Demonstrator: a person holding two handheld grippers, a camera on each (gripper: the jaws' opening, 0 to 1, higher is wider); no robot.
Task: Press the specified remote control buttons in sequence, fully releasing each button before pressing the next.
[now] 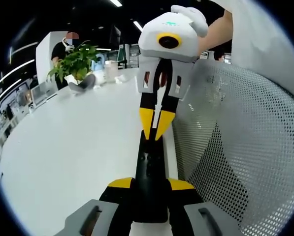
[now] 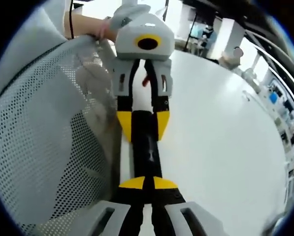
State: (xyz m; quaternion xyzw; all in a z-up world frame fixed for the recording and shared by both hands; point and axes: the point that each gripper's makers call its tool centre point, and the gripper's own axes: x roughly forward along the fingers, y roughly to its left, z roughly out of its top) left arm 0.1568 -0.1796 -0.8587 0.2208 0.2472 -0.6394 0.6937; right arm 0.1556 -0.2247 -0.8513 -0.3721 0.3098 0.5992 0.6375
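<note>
A slim black remote control (image 1: 149, 164) runs lengthwise above the white table's edge. My left gripper (image 1: 150, 185) is shut on its near end, with the yellow pads on either side of the body. From the far end comes my right gripper (image 1: 155, 129), its yellow tips shut together and resting on the remote's top face; I cannot tell which button lies under them. In the right gripper view the same remote (image 2: 147, 147) stretches away from my shut right gripper (image 2: 147, 183) to the left gripper (image 2: 143, 125) clamping it.
The white table (image 1: 73, 147) stretches off to the left. A grey mesh chair back (image 1: 245, 142) stands close on the right. A potted plant (image 1: 75, 61), cups and a person are at the far end. A hand (image 2: 87, 24) holds the left gripper.
</note>
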